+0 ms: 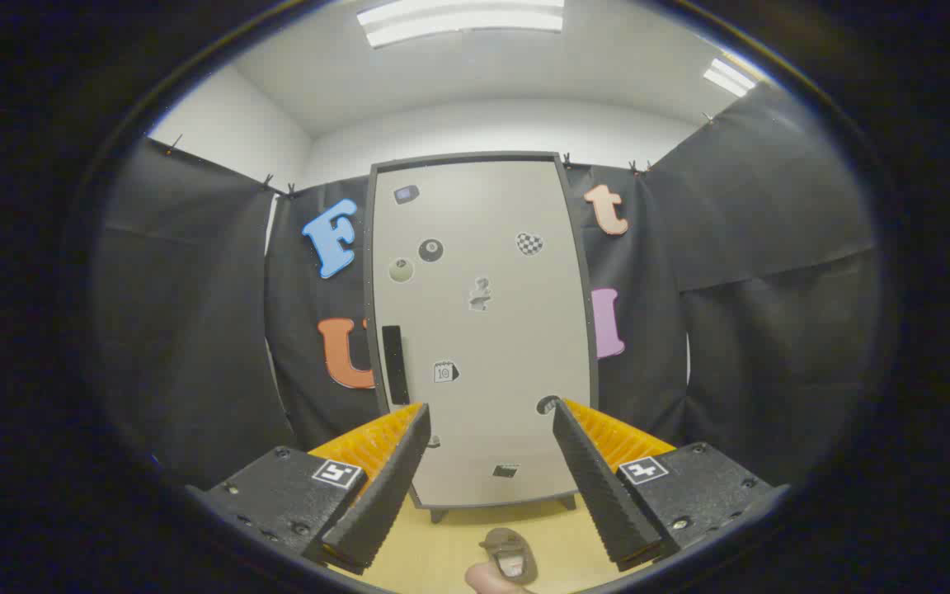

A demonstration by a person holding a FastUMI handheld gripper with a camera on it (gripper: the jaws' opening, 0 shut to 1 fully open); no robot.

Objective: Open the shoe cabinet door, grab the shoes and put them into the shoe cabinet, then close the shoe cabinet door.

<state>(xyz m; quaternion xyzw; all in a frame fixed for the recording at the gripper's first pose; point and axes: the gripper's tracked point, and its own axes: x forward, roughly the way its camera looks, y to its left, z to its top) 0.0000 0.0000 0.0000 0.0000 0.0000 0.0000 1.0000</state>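
Gripper view: gripper [491, 417] jaws wide, empty. Cabinet [483, 330] door shut, likely rigid; grip handle [395, 365] at 11 o'clock.

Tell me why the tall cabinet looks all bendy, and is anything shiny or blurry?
In the gripper view the fisheye lens bows the shoe cabinet door; ceiling lights glare bright overhead; the open gripper and the shoe below look slightly soft.

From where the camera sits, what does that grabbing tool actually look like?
The gripper has two long wedge-shaped fingers with finely ribbed inner faces, standing open and apart. Each is mounted on a blocky black base fastened with small screws, and each base carries a square black-and-white marker on top. No cables show.
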